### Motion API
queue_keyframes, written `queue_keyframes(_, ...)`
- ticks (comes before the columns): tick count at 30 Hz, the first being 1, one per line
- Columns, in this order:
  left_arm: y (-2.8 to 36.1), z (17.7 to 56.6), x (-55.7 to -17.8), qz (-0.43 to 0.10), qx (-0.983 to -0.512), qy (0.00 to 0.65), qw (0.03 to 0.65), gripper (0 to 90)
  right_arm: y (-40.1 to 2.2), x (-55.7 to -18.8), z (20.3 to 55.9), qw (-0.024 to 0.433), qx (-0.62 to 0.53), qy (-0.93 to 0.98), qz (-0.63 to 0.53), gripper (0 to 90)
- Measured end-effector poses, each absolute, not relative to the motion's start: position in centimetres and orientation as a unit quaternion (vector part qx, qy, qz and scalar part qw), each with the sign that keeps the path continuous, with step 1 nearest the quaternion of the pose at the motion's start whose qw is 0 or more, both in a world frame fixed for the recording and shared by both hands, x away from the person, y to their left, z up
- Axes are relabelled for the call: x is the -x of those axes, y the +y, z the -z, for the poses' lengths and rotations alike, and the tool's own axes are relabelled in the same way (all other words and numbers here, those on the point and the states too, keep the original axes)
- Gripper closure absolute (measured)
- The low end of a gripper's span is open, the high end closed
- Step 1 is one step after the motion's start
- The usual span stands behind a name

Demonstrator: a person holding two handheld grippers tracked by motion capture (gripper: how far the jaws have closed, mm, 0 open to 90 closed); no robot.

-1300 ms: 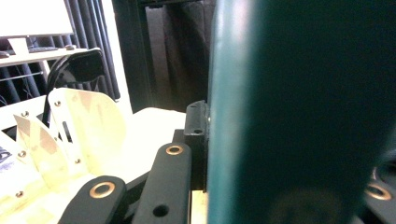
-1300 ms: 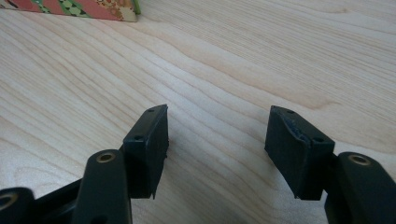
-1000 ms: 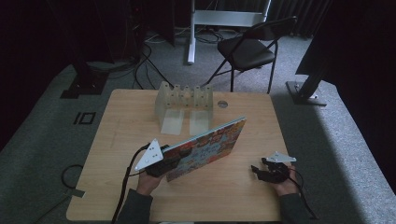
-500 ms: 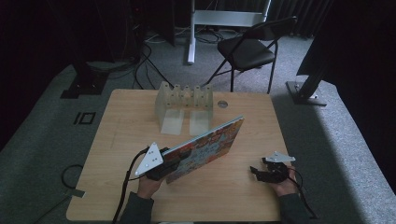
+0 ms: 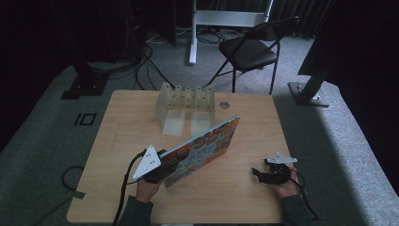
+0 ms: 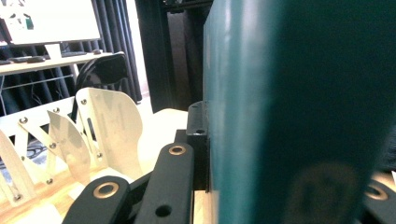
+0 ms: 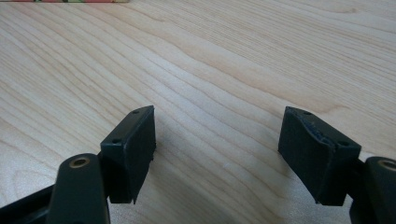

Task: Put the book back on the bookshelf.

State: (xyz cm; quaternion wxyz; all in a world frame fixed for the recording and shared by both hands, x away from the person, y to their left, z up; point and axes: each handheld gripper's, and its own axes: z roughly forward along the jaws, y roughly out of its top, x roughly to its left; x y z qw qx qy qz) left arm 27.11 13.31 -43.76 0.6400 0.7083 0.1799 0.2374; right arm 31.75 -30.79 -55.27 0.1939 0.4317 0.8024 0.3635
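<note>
The left gripper (image 5: 162,162) is gripping a large flat book (image 5: 202,148) by its lower left corner, jaws clamped tight on it, and is holding it tilted up off the bench (image 5: 117,141), near the middle of the front half. The book's colourful cover is facing up and toward the front edge, with its far end rising toward the back right. In the left gripper view the book's teal edge (image 6: 289,112) is standing right against the black jaw.

Behind the book, near the back edge of the bench, a pale translucent rack (image 5: 186,101) with upright dividers is standing, well apart from the grippers.

The right gripper (image 5: 259,173) is resting near the front right corner of the bench, well apart from the book. Its jaws have just been opening and are now standing wide, with nothing but bare wood (image 7: 224,70) between them.
</note>
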Motion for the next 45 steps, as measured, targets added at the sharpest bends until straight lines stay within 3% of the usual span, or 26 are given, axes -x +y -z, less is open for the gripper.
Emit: queue_keyframes(45, 14.7, 43.5, -26.7, -0.272, -0.705, 0.211, 0.620, 79.5, -30.8, -31.8, 55.3, 0.193, -0.431, 0.803, -0.364, 26.5)
